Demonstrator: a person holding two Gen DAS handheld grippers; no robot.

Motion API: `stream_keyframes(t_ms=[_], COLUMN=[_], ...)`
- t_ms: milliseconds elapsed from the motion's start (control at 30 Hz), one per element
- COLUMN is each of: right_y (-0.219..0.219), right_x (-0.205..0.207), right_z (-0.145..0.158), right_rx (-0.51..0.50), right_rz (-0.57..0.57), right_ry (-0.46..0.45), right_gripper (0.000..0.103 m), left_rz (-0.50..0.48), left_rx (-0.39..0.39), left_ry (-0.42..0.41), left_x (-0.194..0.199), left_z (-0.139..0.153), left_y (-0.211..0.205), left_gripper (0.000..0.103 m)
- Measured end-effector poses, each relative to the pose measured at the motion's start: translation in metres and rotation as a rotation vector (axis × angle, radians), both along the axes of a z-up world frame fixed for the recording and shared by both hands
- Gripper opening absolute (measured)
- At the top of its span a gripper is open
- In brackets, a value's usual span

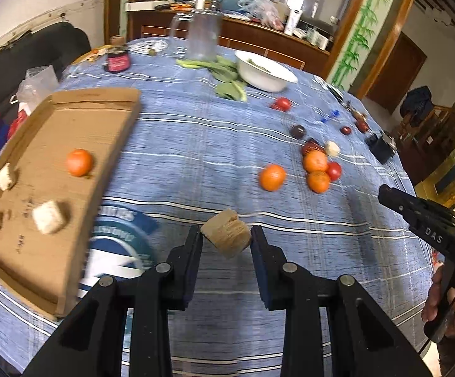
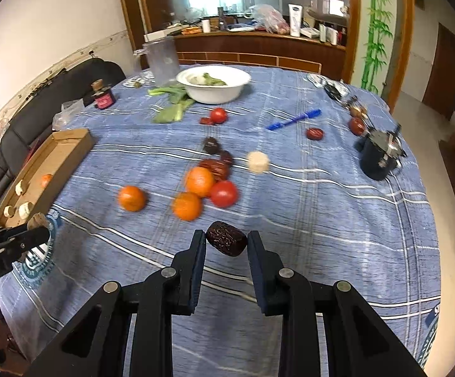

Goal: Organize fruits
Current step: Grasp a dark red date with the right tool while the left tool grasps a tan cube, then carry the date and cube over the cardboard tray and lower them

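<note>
- Left wrist view:
- Left gripper (image 1: 226,235) up above the blue cloth (image 1: 214,144), fingers squeezing a tan chunk (image 1: 226,233) between the pads.
- Cardboard tray (image 1: 101,100) off to the left on the cloth.
- Inside the tray: one orange (image 1: 80,162) and three pale chunks (image 1: 50,216), apart from each other.
- Out on the cloth to the right: a lone orange (image 1: 272,177), then a little bunch of two oranges (image 1: 315,161) touching a red tomato (image 1: 334,170).
- Dark red dates (image 1: 297,131) and a pale round piece (image 1: 332,148) just behind the bunch.
- Another tomato (image 1: 282,104) farther back, near a white bowl (image 1: 263,70) and green leaves (image 1: 227,75).
- Right gripper (image 1: 391,194) poking in from the right edge, a hand (image 1: 447,308) on its handle; cannot tell here what its fingers do.

- Right wrist view:
- Right gripper (image 2: 226,243) up above the cloth, fingers pinching a wrinkly dark red date (image 2: 226,242).
- Just past the date: three oranges (image 2: 199,181) and a red tomato (image 2: 224,193), two of the oranges touching the tomato.
- More dates (image 2: 216,168) right behind those, and the pale round piece (image 2: 258,162) beside them.
- Blue pen (image 2: 293,120) and a black cup (image 2: 380,157) on the right side.
- Cardboard tray (image 2: 73,139) far left, with an orange (image 2: 46,180) and pale chunks (image 2: 19,187) in it.
- Left gripper (image 2: 34,227) at the left edge near the tray, its tan chunk (image 2: 37,220) at the tip.
</note>
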State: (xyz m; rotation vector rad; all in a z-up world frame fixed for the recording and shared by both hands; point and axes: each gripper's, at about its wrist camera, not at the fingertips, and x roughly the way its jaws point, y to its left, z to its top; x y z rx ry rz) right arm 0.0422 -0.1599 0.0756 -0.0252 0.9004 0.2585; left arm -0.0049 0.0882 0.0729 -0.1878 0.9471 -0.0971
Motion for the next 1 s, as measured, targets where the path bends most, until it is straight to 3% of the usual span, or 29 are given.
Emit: stream_keyframes(t_ms=[633, 1000], right_y=[0.193, 0.292], right_x=[0.034, 0.075], right_z=[0.020, 0.011], right_rx=[-0.024, -0.001], right_rz=[0.248, 0.352], right_ry=[-0.042, -0.039], right_gripper=[0.030, 0.030], left_rz=[0.174, 0.245], left_rx=[0.024, 0.063], left_ry=[-0.026, 0.009], left_x=[0.013, 0.049], left_z=[0.014, 0.001], left_y=[0.165, 0.227], left_gripper=[0.031, 0.031])
